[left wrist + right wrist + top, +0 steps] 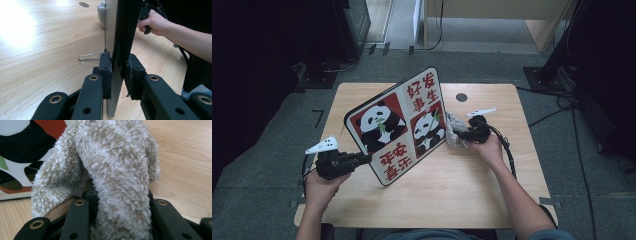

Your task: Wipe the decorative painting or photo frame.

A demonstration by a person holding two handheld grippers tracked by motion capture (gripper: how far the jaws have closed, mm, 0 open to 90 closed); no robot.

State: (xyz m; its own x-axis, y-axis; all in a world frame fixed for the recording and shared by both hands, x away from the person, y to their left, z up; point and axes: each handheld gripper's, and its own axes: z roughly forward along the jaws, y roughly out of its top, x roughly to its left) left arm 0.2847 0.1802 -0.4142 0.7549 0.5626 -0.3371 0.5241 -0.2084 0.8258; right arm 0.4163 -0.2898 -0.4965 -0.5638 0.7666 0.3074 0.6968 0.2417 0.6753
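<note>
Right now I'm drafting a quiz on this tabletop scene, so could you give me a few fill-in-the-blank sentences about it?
1. The left gripper is clamped on the lower edge of the ____ board.
2. The right gripper holds a fluffy beige ____ against the board's right side.
3. The board stands tilted on a ____ table.
4. Beside the left gripper's jaws, a thin wire ____ rests on the table.

Missing words: panda; cloth; wooden; stand

Your panda board (404, 125) stands mid-table (452, 195); the fluffy cloth (455, 132) lies touching its edge at three o'clock.
</note>
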